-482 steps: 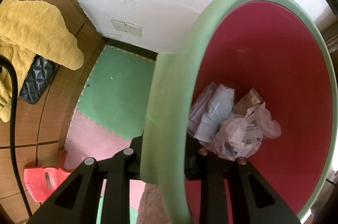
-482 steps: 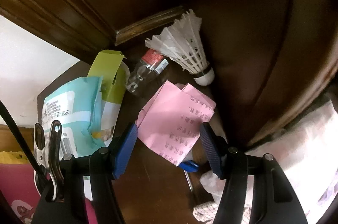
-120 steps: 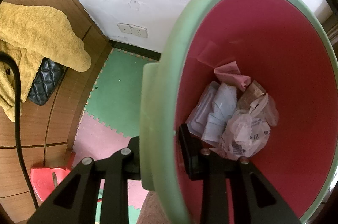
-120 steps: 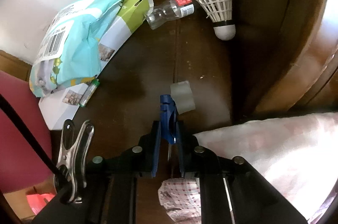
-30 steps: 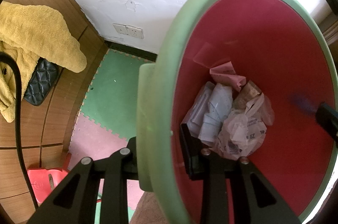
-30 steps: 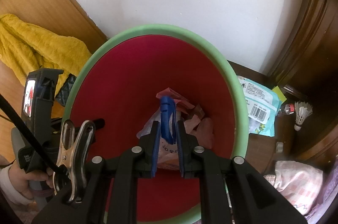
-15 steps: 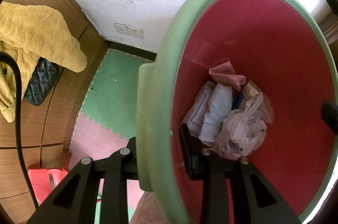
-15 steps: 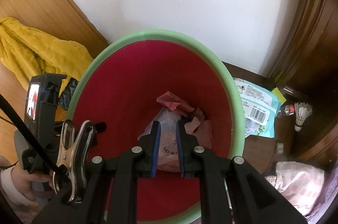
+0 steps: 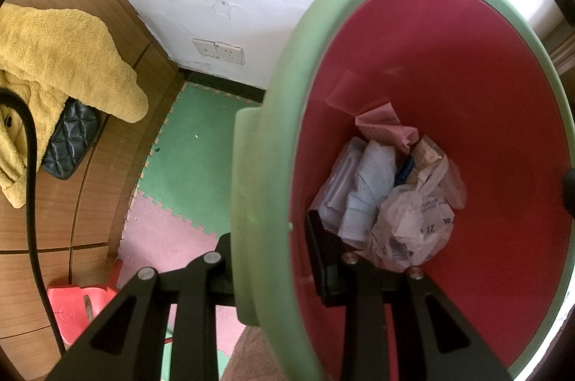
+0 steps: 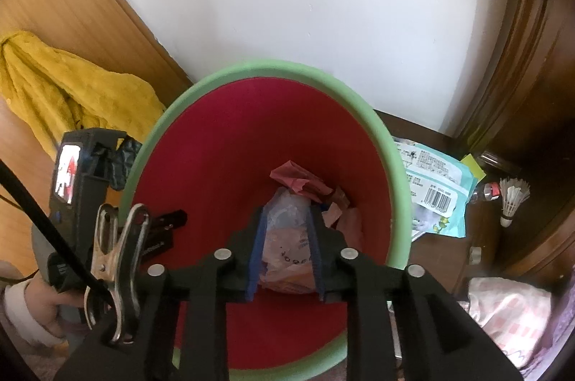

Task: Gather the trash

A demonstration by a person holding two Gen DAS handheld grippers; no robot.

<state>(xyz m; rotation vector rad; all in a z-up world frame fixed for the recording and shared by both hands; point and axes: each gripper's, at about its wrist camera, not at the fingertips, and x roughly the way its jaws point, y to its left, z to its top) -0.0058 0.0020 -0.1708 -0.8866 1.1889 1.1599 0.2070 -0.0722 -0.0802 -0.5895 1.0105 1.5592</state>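
Your left gripper (image 9: 273,259) pinches the light, stiff bin (image 10: 395,187) by its rim (keep hold there); your right gripper (image 10: 285,255) hangs open, empty.

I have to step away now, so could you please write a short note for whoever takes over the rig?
Left tool: shut on the rim of the trash bin, holding it up.
Right tool: open and holding nothing, above the bin's mouth.
Done: pink paper, a blue item and a plastic bag lie inside.
Left: the teal packet, small bottle and shuttlecock remain on the dark wooden surface.
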